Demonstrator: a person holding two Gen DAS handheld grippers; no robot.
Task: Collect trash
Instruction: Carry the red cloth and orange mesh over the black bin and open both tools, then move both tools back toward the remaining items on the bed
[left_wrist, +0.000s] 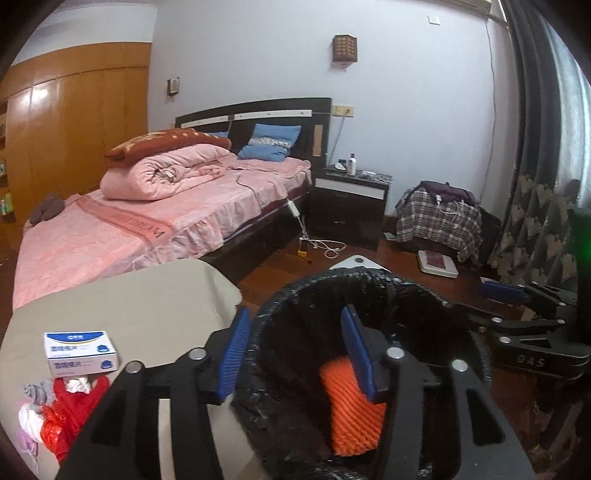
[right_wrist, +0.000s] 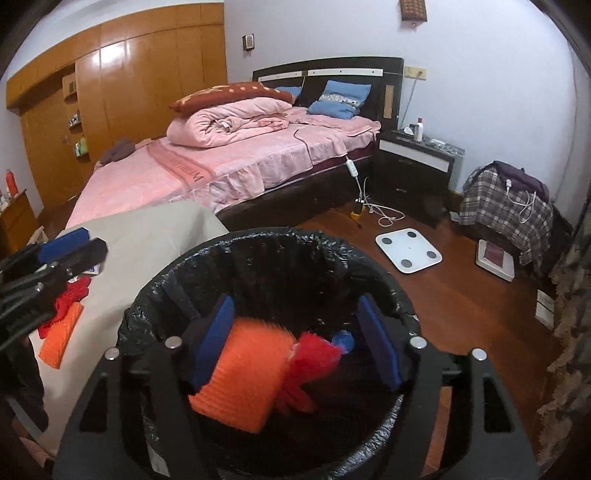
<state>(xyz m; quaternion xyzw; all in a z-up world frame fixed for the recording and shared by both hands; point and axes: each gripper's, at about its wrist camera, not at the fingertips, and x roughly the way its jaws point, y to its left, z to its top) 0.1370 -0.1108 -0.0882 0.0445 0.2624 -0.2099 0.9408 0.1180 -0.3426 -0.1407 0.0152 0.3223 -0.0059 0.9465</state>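
Observation:
A bin with a black liner (left_wrist: 369, 280) (right_wrist: 280, 240) stands beside a table draped in beige cloth (left_wrist: 129, 302). An orange foam net (left_wrist: 351, 410) (right_wrist: 243, 376) lies in the bin, and a blurred red scrap (right_wrist: 310, 363) with a blue bit (right_wrist: 343, 341) sits next to it. My left gripper (left_wrist: 294, 312) is open astride the bin's left rim, nothing between its pads. My right gripper (right_wrist: 295, 301) is open above the bin's mouth, its pads clear of the trash below. On the table lie a white box (left_wrist: 81, 352), a red plastic bag (left_wrist: 70, 413), crumpled tissue (left_wrist: 79, 384) and an orange foam piece (right_wrist: 61, 336).
A pink bed (right_wrist: 229, 162) fills the room behind the table, with a dark nightstand (right_wrist: 413, 166) to its right. On the wood floor lie a white scale (right_wrist: 408, 250), cables (right_wrist: 384, 216) and a second scale (right_wrist: 495, 258). A plaid-covered pile (right_wrist: 506, 210) and curtain (left_wrist: 539, 147) stand on the right.

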